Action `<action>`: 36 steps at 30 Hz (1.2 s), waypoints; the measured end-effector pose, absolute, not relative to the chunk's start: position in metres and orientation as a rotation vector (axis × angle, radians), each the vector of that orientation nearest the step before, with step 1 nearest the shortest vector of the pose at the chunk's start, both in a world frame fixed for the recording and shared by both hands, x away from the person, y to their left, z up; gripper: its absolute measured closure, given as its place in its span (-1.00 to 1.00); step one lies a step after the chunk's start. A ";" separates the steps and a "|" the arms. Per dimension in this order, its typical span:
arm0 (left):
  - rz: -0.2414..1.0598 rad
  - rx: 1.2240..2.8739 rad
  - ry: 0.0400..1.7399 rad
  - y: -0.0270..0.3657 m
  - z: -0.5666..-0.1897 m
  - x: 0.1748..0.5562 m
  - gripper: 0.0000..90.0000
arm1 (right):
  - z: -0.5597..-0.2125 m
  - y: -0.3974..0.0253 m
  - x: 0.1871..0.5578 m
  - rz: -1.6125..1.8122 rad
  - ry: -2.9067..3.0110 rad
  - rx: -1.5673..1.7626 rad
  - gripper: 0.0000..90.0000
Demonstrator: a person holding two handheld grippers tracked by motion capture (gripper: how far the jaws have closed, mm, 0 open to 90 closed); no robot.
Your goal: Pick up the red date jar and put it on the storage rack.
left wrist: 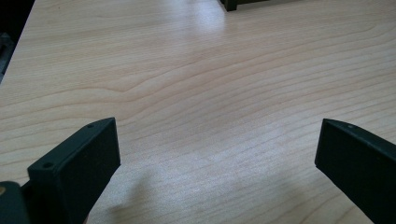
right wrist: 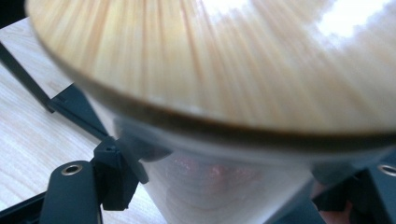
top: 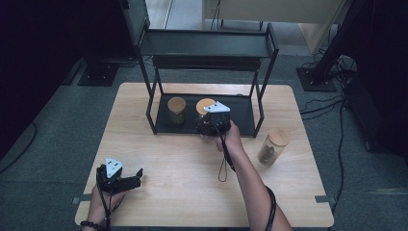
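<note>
A glass jar with a wooden lid (top: 204, 103) stands at the middle of the black rack's lower shelf (top: 240, 115). My right gripper (top: 209, 121) is shut on this jar from the front. In the right gripper view the lid (right wrist: 224, 60) looms close and the glass body sits between the gripper (right wrist: 233, 186) jaws, one black finger (right wrist: 116, 172) pressed against its left side. My left gripper (top: 136, 177) rests low over the table's front left, open. The left gripper view has its jaws (left wrist: 217, 154) spread wide over bare wood.
A second lidded jar (top: 176, 109) stands on the same shelf, to the left of the held one. A third jar (top: 273, 146) with dark contents stands on the table (top: 183, 163) right of the rack. The rack's upper shelf (top: 207, 44) overhangs the lower one.
</note>
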State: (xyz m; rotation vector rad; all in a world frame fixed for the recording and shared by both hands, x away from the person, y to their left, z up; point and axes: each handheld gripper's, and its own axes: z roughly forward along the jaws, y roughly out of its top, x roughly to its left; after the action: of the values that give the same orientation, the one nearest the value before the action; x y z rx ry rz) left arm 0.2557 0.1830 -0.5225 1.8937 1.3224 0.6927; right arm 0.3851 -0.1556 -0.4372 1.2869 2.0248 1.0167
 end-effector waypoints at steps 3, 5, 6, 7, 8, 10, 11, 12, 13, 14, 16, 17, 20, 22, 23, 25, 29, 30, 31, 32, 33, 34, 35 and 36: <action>0.693 1.894 1.322 0.183 -0.522 0.256 -0.99 | -0.439 -0.154 0.389 1.017 2.023 1.297 -0.43; 0.691 1.894 1.321 0.183 -0.522 0.256 -0.99 | -0.440 -0.153 0.392 1.011 2.028 1.299 -0.43; 0.691 1.893 1.321 0.183 -0.522 0.256 -0.99 | -0.440 -0.152 0.393 1.009 2.029 1.299 -0.43; 0.691 1.892 1.321 0.183 -0.522 0.256 -0.99 | -0.440 -0.152 0.395 1.006 2.032 1.296 -0.43; 0.691 1.892 1.321 0.183 -0.522 0.256 -0.99 | -0.441 -0.151 0.396 1.002 2.032 1.299 -0.43; 0.692 1.891 1.321 0.183 -0.522 0.256 -0.99 | -0.441 -0.151 0.398 1.000 2.032 1.302 -0.43; 0.692 1.891 1.321 0.183 -0.522 0.256 -0.99 | -0.441 -0.150 0.400 0.998 2.033 1.302 -0.43; 0.691 1.890 1.321 0.183 -0.522 0.256 -0.99 | -0.441 -0.150 0.401 0.995 2.032 1.303 -0.43; 0.690 1.890 1.321 0.183 -0.522 0.256 -0.99 | -0.441 -0.150 0.402 0.994 2.032 1.304 -0.43; 0.689 1.889 1.321 0.183 -0.522 0.256 -0.99 | -0.441 -0.149 0.404 0.993 2.032 1.305 -0.43; 0.688 1.891 1.321 0.183 -0.522 0.256 -0.99 | -0.441 -0.149 0.406 0.991 2.029 1.310 -0.43; 0.688 1.893 1.320 0.183 -0.522 0.256 -0.99 | -0.441 -0.149 0.408 0.989 2.029 1.310 -0.43; 0.687 1.894 1.320 0.183 -0.523 0.256 -0.99 | -0.441 -0.148 0.412 0.978 2.032 1.315 -0.43; 0.685 1.893 1.319 0.183 -0.522 0.256 -0.99 | -0.442 -0.147 0.415 0.969 2.029 1.322 -0.43; 0.685 1.893 1.318 0.183 -0.522 0.256 -0.99 | -0.443 -0.147 0.417 0.965 2.031 1.321 -0.43; 0.683 1.893 1.317 0.183 -0.522 0.256 -0.99 | -0.444 -0.146 0.420 0.960 2.028 1.328 -0.43; 0.677 1.890 1.318 0.184 -0.523 0.256 -0.99 | -0.446 -0.144 0.424 0.960 2.027 1.335 -0.43; 0.676 1.891 1.318 0.184 -0.523 0.256 -0.99 | -0.446 -0.143 0.425 0.959 2.026 1.337 -0.43; 0.675 1.890 1.318 0.184 -0.523 0.256 -0.99 | -0.447 -0.143 0.426 0.958 2.027 1.337 -0.43; 0.675 1.890 1.318 0.184 -0.523 0.256 -0.99 | -0.447 -0.142 0.427 0.953 2.029 1.337 -0.43; 0.675 1.890 1.318 0.184 -0.523 0.256 -0.99 | -0.448 -0.142 0.428 0.950 2.030 1.337 -0.43; 0.674 1.891 1.318 0.184 -0.523 0.256 -0.99 | -0.449 -0.142 0.429 0.948 2.030 1.341 -0.43; 0.674 1.893 1.317 0.184 -0.523 0.256 -0.99 | -0.450 -0.141 0.430 0.952 2.028 1.344 -0.43; 0.674 1.893 1.316 0.184 -0.523 0.256 -0.99 | -0.450 -0.141 0.431 0.959 2.027 1.345 -0.43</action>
State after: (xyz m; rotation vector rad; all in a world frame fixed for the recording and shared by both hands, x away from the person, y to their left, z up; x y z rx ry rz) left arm 0.2562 0.1837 -0.5225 1.8934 1.3165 0.6741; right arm 0.4314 -0.1411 -0.4502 1.3455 2.0274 0.9589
